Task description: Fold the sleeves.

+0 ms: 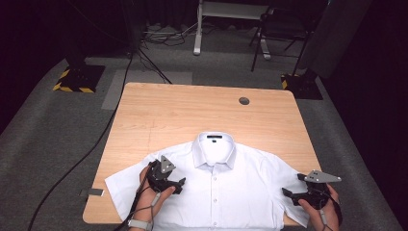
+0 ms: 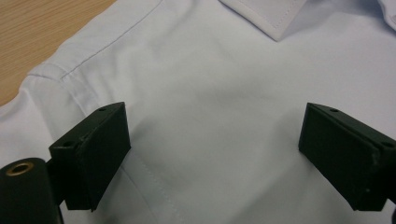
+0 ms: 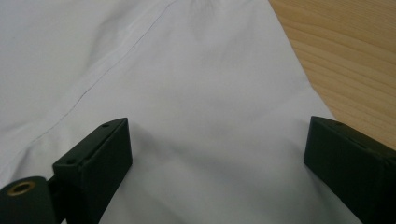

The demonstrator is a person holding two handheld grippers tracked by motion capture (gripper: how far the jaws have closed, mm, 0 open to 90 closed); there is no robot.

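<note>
A white short-sleeved shirt (image 1: pixel 216 187) lies flat and face up on the wooden worktop (image 1: pixel 183 110), buttoned, collar (image 1: pixel 214 144) toward the far edge and hem at the near edge, both sleeves spread out to the sides. Nothing on it looks folded yet, so the work, which appears to be folding or arranging the shirt, seems to be at its very start.

The left tool (image 1: pixel 181 183) hovers over the shirt's chest just inside the left shoulder seam; in the left gripper view its jaws stand wide apart with plain cloth between them and nothing pinched. The right tool (image 1: pixel 286 193) sits over the right sleeve (image 1: pixel 288 183) near the worktop's edge, and in the right gripper view its jaws are likewise spread, holding nothing.

Both tools seem poised to take hold of fabric. Every grasp and every fold is left to do.
</note>
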